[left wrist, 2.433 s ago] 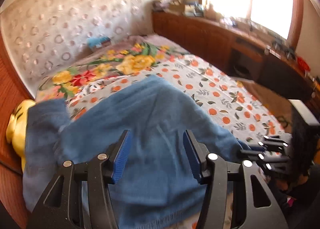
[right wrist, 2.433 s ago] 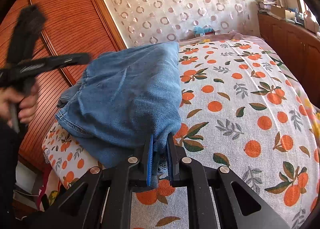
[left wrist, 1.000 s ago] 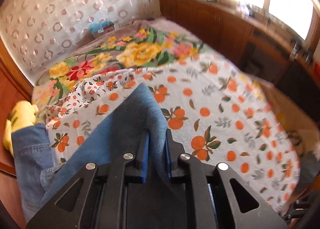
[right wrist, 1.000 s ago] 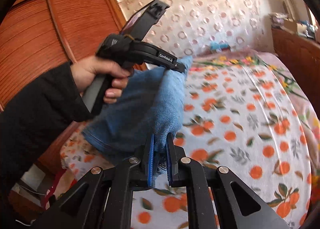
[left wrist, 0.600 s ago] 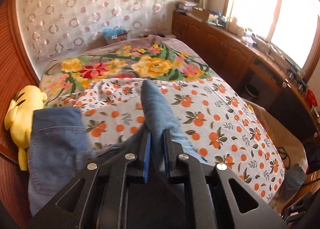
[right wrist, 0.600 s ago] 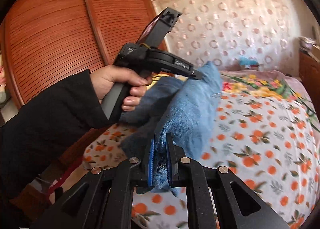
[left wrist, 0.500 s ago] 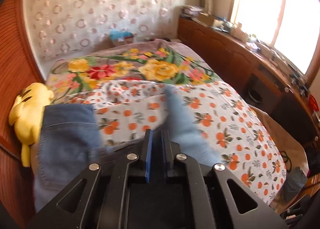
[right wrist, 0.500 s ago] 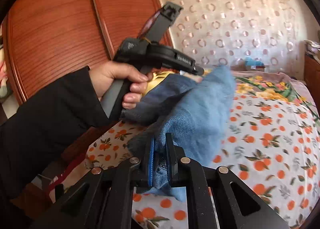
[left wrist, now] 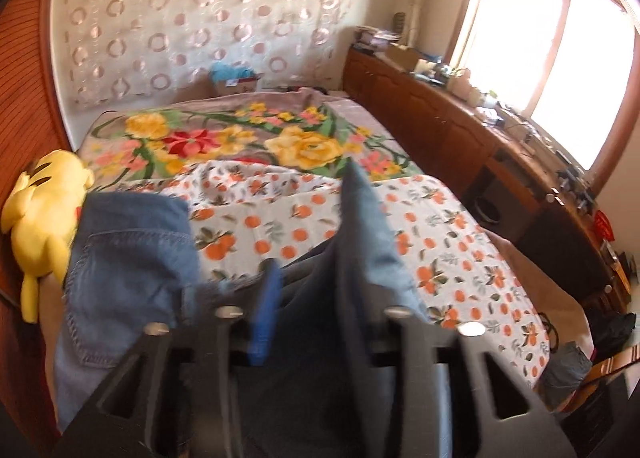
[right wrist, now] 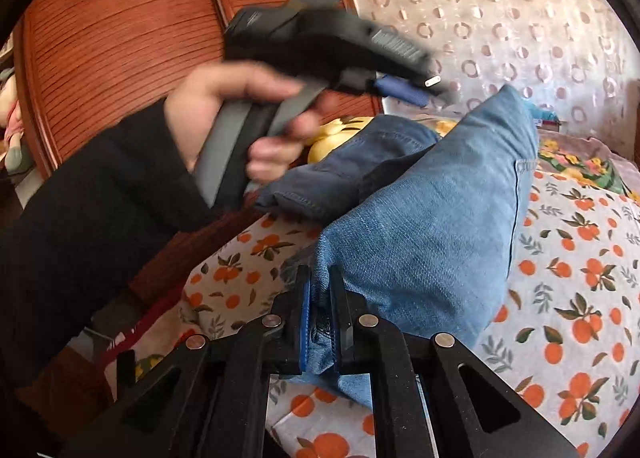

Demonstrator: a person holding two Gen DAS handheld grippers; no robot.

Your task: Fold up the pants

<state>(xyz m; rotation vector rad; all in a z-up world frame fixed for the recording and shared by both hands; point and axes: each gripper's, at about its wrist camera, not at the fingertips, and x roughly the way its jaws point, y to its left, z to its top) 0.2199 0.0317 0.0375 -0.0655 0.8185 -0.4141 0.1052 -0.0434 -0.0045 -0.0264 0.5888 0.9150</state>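
The blue jeans (right wrist: 432, 226) lie partly lifted over the orange-print bed sheet (right wrist: 580, 258). My right gripper (right wrist: 320, 318) is shut on a lower edge of the denim, which rises from it to a peak. A hand holds my left gripper (right wrist: 416, 90) just left of and above that peak, apart from it, its jaws opening. In the left wrist view the left gripper (left wrist: 310, 270) stands open, a loose denim fold (left wrist: 360, 226) draping over its right finger. The waist part with a pocket (left wrist: 128, 250) lies at the left.
A yellow plush toy (left wrist: 44, 210) sits at the bed's left edge against a wooden wardrobe (right wrist: 120, 38). A floral blanket (left wrist: 240, 138) covers the far half of the bed. A wooden sideboard (left wrist: 480, 146) with clutter runs under the window on the right.
The left gripper, shut on the raised denim fold before, has opened and the fold has slipped free of its pads. Both grippers swung across the bed; the right one keeps its grip.
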